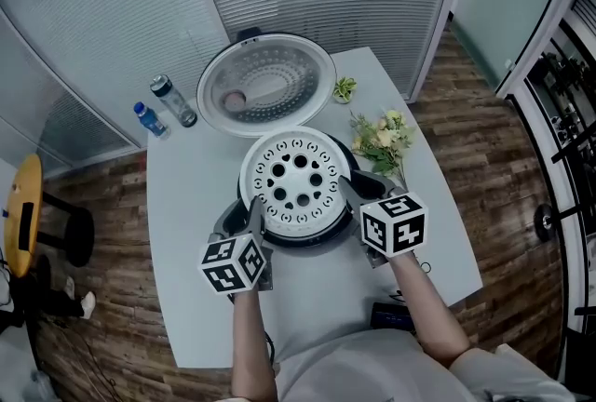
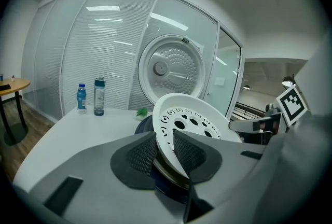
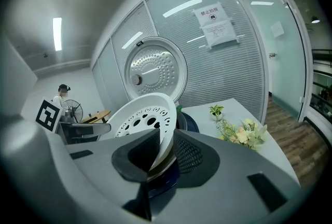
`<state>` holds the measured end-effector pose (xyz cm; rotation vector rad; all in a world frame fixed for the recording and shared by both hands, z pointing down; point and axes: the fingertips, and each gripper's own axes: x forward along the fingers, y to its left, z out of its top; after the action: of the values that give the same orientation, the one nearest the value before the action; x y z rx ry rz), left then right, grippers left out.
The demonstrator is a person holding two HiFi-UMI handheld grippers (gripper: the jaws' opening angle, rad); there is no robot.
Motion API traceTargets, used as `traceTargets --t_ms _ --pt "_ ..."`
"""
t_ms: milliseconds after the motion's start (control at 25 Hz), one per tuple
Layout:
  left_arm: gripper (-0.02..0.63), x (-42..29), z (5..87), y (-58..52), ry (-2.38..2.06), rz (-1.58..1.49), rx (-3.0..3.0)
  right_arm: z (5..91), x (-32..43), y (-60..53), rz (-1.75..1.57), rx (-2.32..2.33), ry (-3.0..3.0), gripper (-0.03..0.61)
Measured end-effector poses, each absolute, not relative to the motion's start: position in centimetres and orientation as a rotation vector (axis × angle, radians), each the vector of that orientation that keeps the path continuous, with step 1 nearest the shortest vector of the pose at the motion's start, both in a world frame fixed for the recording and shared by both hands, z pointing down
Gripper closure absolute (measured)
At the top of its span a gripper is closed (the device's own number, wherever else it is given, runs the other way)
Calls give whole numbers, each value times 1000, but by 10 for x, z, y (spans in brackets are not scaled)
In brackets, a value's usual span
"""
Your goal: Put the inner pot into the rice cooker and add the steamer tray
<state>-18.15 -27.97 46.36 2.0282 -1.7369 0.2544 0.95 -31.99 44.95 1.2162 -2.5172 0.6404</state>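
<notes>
**Grippers holding the steamer tray (image 1: 296, 177) on the rice cooker (image 1: 300, 240)**

The white, perforated steamer tray is sitting level in the mouth of the dark rice cooker, which is standing at the middle of the desk (image 1: 200, 242). The cooker's lid (image 1: 265, 84) is standing open, tipping back toward the far edge with its dimpled inner face showing.

The left gripper (image 1: 253, 209) is gripping the tray's rim on the left side. In the left gripper view the rim is running between the two pads, and both pads are lying against it. The right gripper (image 1: 358, 188) is doing the same on the right side, its jaws closing on the opposite stretch of rim with the white wall filling the gap between the pads. Both grippers are reaching in from the near edge, each one's marker cube riding behind its jaws.

Just under the tray a band of bare metal is showing inside the cooker's dark blue body, seemingly the rim of the inner pot (image 2: 162, 168).

Two bottles, one blue-capped (image 1: 149, 119) and one darker (image 1: 174, 100), are standing upright just beside each other near the far left corner. A small potted plant (image 1: 345, 89) is standing near the far edge, right of the lid. A bunch of flowers (image 1: 382, 140) is lying along the right edge, just beside the cooker. A dark flat object (image 1: 389, 314) is lying at the near edge by the person's right forearm.
</notes>
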Motion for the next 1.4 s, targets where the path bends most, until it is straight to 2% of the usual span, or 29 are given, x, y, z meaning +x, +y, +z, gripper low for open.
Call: traceTargets --t_ms 720,1000,1200,1400 --pt "497 -182 470 -283 -1754 360 2038 457 6 -324 345 1247 -2389 489" --pt "480 -183 472 -284 -1786 486 2052 458 5 -325 295 1257 -2366 489" --pt "476 -184 476 -286 -1808 716 2076 457 7 -327 285 1265 -2353 489" --pt "476 -186 476 -285 -1807 733 2080 457 8 -326 315 1266 -2359 491"
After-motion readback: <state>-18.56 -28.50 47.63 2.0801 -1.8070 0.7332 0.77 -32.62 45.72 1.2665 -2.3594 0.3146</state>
